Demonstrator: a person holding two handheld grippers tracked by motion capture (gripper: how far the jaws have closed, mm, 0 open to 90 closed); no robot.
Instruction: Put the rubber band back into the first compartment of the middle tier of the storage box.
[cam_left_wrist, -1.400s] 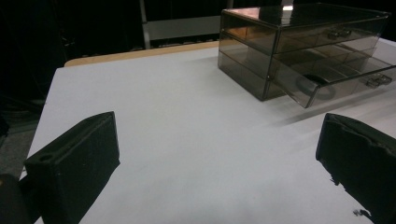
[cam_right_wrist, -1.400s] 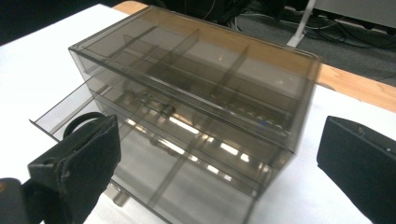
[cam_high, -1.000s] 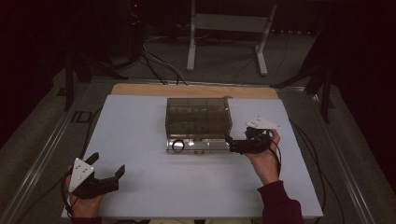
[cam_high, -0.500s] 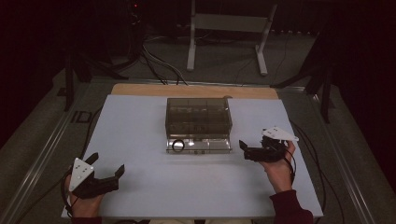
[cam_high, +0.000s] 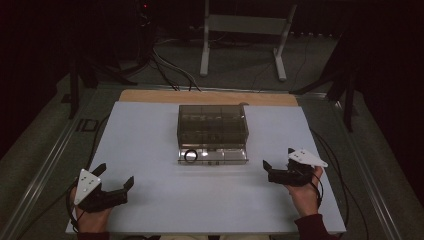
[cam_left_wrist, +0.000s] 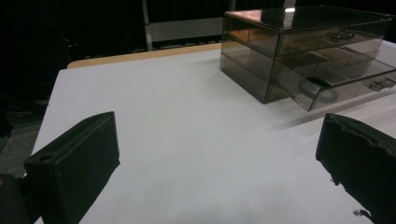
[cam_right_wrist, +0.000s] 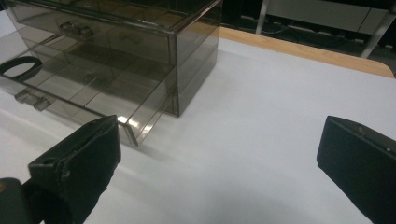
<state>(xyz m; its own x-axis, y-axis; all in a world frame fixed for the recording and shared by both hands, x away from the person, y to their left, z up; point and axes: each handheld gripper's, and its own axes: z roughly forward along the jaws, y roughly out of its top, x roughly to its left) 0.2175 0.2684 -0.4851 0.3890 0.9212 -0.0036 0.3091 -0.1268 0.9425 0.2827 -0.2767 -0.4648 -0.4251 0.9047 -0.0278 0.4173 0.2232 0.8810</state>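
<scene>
1. The smoky transparent plastic drawer box (cam_high: 212, 127) sat in the middle of the white surface (cam_high: 150, 135), towards the far side, with its bottom drawer (cam_high: 214, 156) pulled out towards the person.
2. A black ring (cam_high: 190, 156) lay in the left end of that open drawer; in the left claw view it showed through the drawer's clear front (cam_left_wrist: 317, 88).
3. The left claw (cam_high: 114, 175) was down at the near-left corner of the surface, well apart from the box, held in the person's left hand (cam_high: 92, 217). Its jaws were spread wide with nothing between them, just bare surface.
4. The right claw (cam_high: 277, 158) was near the right end of the open drawer, just beside it but not touching, jaws pointing left towards it. It was released too, wide open and empty, in the right hand (cam_high: 302, 192).
5. From the right claw view, the drawer's corner (cam_right_wrist: 133, 133) sat just past the left jaw, with the box (cam_right_wrist: 140, 51) up and to the left.
</scene>
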